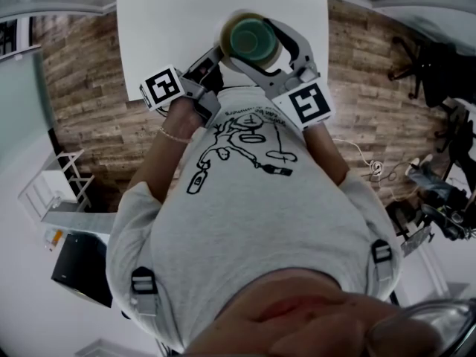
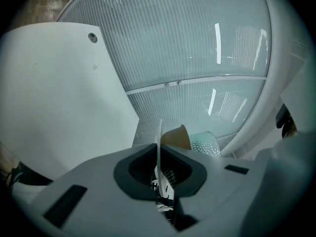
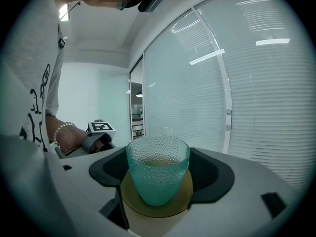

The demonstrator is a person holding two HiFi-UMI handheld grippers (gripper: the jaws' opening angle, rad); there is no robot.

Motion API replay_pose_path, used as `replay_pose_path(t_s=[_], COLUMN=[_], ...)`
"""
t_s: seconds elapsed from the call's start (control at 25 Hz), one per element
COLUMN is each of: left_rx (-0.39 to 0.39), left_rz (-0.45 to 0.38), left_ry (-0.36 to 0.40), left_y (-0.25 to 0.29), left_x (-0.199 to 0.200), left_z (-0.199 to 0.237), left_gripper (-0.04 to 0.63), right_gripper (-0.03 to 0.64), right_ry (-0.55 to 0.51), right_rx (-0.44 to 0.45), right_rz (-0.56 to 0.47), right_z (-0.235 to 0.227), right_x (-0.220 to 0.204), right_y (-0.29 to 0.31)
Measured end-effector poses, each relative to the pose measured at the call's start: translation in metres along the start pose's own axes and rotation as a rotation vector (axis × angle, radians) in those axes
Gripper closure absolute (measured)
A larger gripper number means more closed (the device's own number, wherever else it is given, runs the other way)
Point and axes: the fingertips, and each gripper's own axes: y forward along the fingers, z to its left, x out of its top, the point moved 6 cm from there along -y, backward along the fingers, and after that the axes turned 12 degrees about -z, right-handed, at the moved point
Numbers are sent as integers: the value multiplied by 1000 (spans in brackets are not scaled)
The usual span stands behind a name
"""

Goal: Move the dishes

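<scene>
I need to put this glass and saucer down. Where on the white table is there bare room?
The table is bare left of the glass, out to its left edge, and beyond it toward the small hole. It's crowded only at the near side, where the left gripper and right gripper meet at the saucer.

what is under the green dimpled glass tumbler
The green dimpled glass tumbler stands upright on a round tan plate, whose rim shows beside and in front of its base. The plate's middle is covered by the tumbler, and whatever is beneath the plate is hidden.
</scene>
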Motion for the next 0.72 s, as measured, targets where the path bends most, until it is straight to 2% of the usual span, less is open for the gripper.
replay_pose_path(t_s=[0.28, 0.56, 0.72], left_rx=[13, 15, 18], left_rz=[-2, 7, -15], left_ry=[6, 7, -8], left_y=[2, 1, -3], left_x=[2, 3, 10], left_z=[9, 19, 28], left_gripper=[581, 581, 581], right_gripper=[233, 233, 233], right_ry=[3, -8, -25], right_rx=[-3, -32, -60], right_rz=[-44, -58, -57], right_z=[-1, -3, -6], right_x=[5, 16, 20], right_y=[0, -2, -2])
